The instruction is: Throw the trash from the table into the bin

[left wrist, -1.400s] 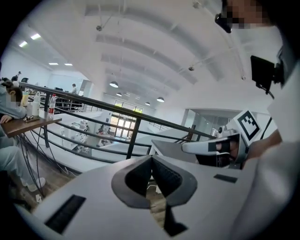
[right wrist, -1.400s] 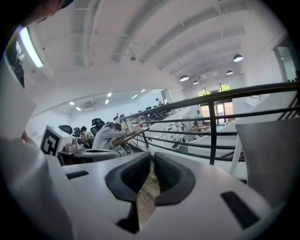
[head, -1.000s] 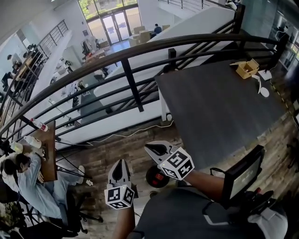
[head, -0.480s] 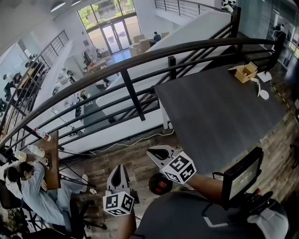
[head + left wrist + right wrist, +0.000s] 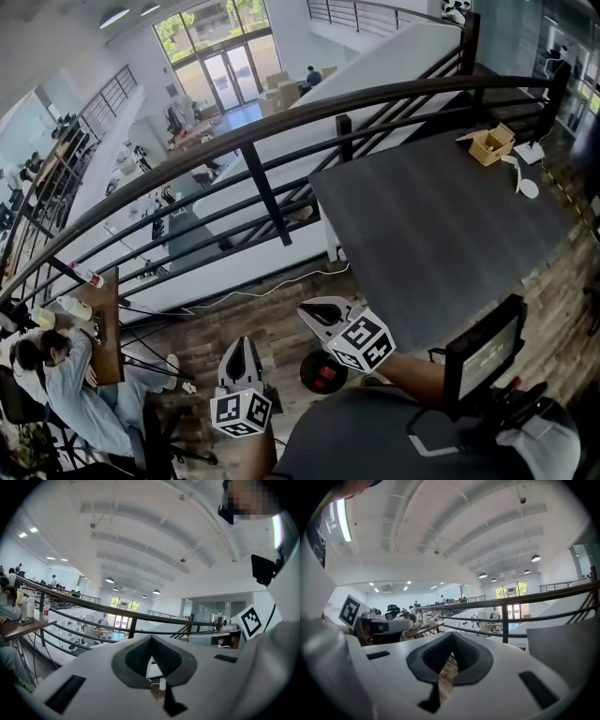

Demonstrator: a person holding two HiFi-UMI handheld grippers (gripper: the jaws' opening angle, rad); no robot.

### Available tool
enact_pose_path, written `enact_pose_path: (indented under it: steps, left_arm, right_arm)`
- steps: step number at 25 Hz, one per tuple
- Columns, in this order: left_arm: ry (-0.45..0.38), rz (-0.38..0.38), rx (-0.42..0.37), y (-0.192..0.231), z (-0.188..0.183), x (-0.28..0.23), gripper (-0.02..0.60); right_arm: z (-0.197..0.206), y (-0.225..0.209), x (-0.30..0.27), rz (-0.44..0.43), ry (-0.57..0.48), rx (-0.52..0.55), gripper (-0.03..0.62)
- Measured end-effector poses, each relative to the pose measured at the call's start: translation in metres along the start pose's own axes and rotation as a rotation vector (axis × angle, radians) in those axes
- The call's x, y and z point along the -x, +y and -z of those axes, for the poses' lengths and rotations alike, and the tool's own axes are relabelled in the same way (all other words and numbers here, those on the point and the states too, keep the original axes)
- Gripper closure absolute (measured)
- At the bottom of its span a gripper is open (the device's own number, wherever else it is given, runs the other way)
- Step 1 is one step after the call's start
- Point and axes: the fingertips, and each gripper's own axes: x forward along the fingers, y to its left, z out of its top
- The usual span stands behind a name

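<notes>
left tongs (image 5: 241, 343): a touch lower in head view | right tongs (image 5: 305, 311): lower, slightly rightward

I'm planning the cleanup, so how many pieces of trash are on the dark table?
3, all at the far right corner: an open cardboard box, a white scrap beside it, a white spoon-like piece nearer. Smaller bits may escape view.

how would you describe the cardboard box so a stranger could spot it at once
Find the dark grey table beside the black railing. At its far right corner sits a small cardboard box with its flaps open. It is the only tan, boxy thing there; the white litter beside it lies flat.
</notes>
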Motion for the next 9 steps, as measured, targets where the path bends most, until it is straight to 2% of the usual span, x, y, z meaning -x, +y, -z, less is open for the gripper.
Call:
enact_pose_path:
  steps: [9]
  left_arm:
    - [0.009, -0.002, 0.001, -0.0051, 0.0062, -0.0013, 0.572]
  right_arm:
    - [-0.0006, -0.0047, 0.0050, 0.013, -0.009, -0.007, 0.583]
